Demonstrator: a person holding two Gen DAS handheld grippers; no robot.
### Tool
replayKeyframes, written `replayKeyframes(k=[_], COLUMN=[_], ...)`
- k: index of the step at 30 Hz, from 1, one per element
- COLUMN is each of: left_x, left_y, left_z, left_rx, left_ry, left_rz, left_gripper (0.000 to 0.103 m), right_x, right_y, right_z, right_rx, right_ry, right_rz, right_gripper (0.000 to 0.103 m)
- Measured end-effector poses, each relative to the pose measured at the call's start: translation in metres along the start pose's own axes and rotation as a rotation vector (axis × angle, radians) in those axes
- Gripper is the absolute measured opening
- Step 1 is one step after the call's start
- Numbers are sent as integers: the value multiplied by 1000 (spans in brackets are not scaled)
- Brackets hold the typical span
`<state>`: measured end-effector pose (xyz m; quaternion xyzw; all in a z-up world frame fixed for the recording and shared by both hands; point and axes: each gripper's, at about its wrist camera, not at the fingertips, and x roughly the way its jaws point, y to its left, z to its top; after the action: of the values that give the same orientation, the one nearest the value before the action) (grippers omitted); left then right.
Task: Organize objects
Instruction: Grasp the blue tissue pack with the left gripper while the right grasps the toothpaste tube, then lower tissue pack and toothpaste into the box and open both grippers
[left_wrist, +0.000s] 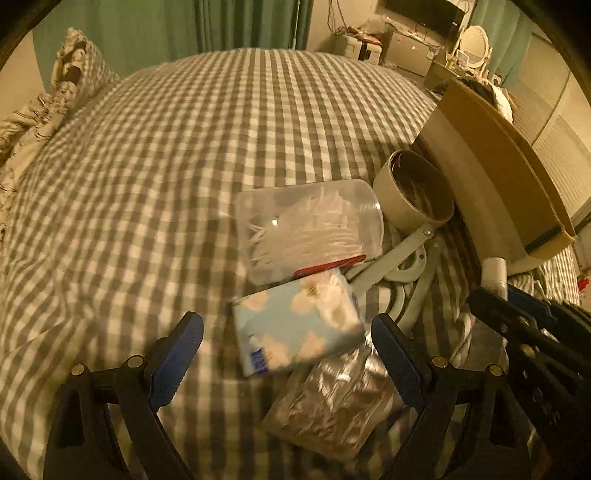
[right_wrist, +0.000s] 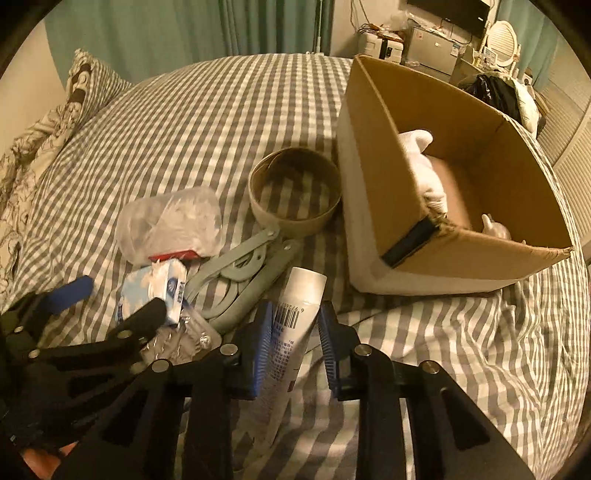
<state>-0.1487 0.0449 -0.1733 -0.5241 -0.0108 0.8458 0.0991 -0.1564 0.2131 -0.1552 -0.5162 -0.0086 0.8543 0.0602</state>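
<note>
My right gripper (right_wrist: 293, 328) is shut on a white tube (right_wrist: 295, 317) with a barcode and holds it just above the bed, left of the open cardboard box (right_wrist: 461, 243). My left gripper (left_wrist: 288, 332) is open around a blue flowered tissue pack (left_wrist: 299, 325), its fingers apart from it on both sides. A clear tub of cotton swabs (left_wrist: 310, 229) lies beyond the pack, and a crinkled foil packet (left_wrist: 332, 410) lies under it. A grey strap wrench with a round band (right_wrist: 295, 195) lies beside the box. The tube also shows in the left wrist view (left_wrist: 495, 275).
All lies on a grey-and-white checked bedspread (left_wrist: 166, 166). The box holds a white cloth (right_wrist: 424, 162) and a pale object (right_wrist: 495, 225). A patterned pillow (left_wrist: 44, 107) sits at the far left. Furniture and a mirror stand beyond the bed.
</note>
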Motion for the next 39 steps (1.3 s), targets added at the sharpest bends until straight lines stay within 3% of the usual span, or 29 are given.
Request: replayKeyframes(k=[5,8,12,21,32,39], left_x=[27,30,19,-47,-135,-199], left_y=[-3,2,5,7,-4,-32], left_z=[3,1,-3,-11,0,30], left_rx=[-13,-28,-37,-11,-20,-14], left_ry=[49,49,15,-111,-267,-380], left_rz=[-2,-26,-19,31,64,39], left_gripper=[94,80,79,79,79,79], right_x=[6,7,5,-17,-109,-185], right_y=[3,4,5,8,4,-34], right_z=[2,0,0,-4,-4,18], right_rx=[-5,-9,-16,-34,-80,-98], right_ry=[7,11,4,-63,-258,-401], right_rz=[5,9,14,29,65,-38], right_gripper=[24,24,24,23,22,22])
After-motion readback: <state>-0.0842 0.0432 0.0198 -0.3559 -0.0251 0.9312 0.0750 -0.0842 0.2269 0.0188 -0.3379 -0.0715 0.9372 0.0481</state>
